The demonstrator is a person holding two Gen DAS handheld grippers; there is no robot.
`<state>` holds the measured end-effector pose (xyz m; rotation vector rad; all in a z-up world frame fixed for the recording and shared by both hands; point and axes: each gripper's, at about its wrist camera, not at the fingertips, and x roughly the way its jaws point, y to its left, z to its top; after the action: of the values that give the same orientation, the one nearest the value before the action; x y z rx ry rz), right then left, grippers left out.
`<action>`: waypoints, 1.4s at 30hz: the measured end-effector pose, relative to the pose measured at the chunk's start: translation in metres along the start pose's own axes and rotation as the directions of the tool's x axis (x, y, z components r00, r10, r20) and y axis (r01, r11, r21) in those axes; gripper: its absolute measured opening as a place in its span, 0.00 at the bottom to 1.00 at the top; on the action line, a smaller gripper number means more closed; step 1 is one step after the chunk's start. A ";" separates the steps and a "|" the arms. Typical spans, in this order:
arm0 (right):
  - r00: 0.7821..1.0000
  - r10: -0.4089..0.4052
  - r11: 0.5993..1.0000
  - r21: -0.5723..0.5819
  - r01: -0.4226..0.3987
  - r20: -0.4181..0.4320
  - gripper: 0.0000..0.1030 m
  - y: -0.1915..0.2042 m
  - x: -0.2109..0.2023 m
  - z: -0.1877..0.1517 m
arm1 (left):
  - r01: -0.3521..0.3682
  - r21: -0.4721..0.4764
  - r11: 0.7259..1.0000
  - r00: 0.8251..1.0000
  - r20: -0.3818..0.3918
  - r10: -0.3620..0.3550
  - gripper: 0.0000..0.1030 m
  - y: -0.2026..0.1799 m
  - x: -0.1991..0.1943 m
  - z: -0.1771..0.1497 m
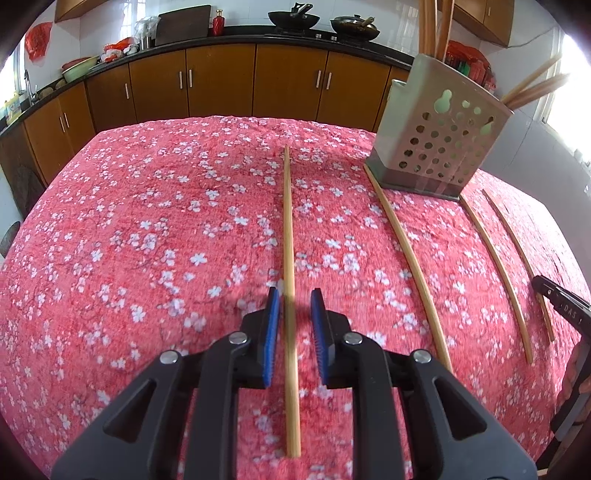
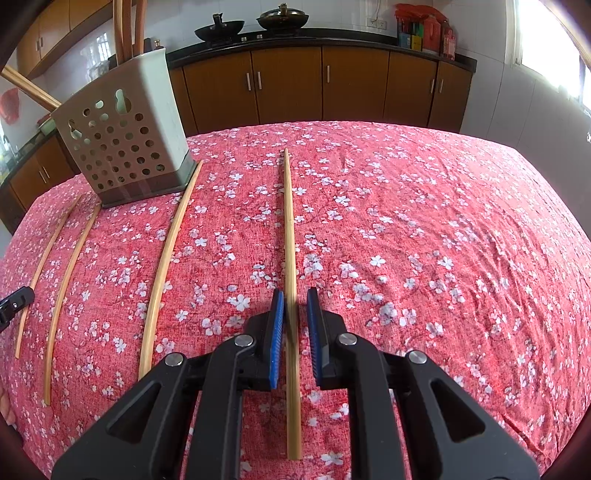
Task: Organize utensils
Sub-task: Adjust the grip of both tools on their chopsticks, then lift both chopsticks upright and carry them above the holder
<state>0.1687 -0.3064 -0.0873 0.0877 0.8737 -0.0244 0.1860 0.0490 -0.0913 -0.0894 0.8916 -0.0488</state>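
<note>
Brown cabinets [image 2: 354, 85], black countertop [image 1: 295, 38], white tiled wall [image 1: 247, 14], bright window [image 2: 546, 40]

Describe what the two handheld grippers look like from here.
Both match: the left gripper and right gripper have matte black plastic bodies with triangular cut-outs, round silver pivot pins, and ribbed blue rubber finger pads. The right gripper's edge bears white "DAS" lettering in the left view. No cables or sleeves show.

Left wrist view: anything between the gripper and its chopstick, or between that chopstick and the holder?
Nothing visible. The pale bamboo chopstick lies inside the open left gripper; only another flat chopstick precedes the perforated grey holder.
</note>
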 end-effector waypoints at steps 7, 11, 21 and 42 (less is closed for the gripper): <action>0.999 0.033 0.999 0.015 -0.033 -0.004 0.07 -0.005 -0.003 -0.004 | -0.003 -0.003 1.000 1.000 -0.003 0.003 0.07 0.004 -0.004 -0.004; 0.999 0.041 0.999 0.019 -0.041 0.024 0.07 -0.006 -0.013 -0.005 | -0.010 0.019 1.000 1.000 -0.007 0.010 0.07 0.002 -0.008 -0.004; 0.962 0.056 0.997 0.033 -0.067 0.268 0.07 -0.007 -0.084 0.022 | 0.029 0.022 0.999 0.978 0.204 -0.033 0.07 -0.006 -0.078 0.029; 0.849 0.232 0.965 -0.003 -0.262 0.474 0.07 0.005 -0.172 0.077 | 0.147 0.139 0.979 0.894 0.405 -0.192 0.07 -0.047 -0.173 0.095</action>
<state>0.1176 -0.3107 0.0939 0.2430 0.3656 0.1644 0.1509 0.0213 0.1068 -0.0758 0.4484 -0.2324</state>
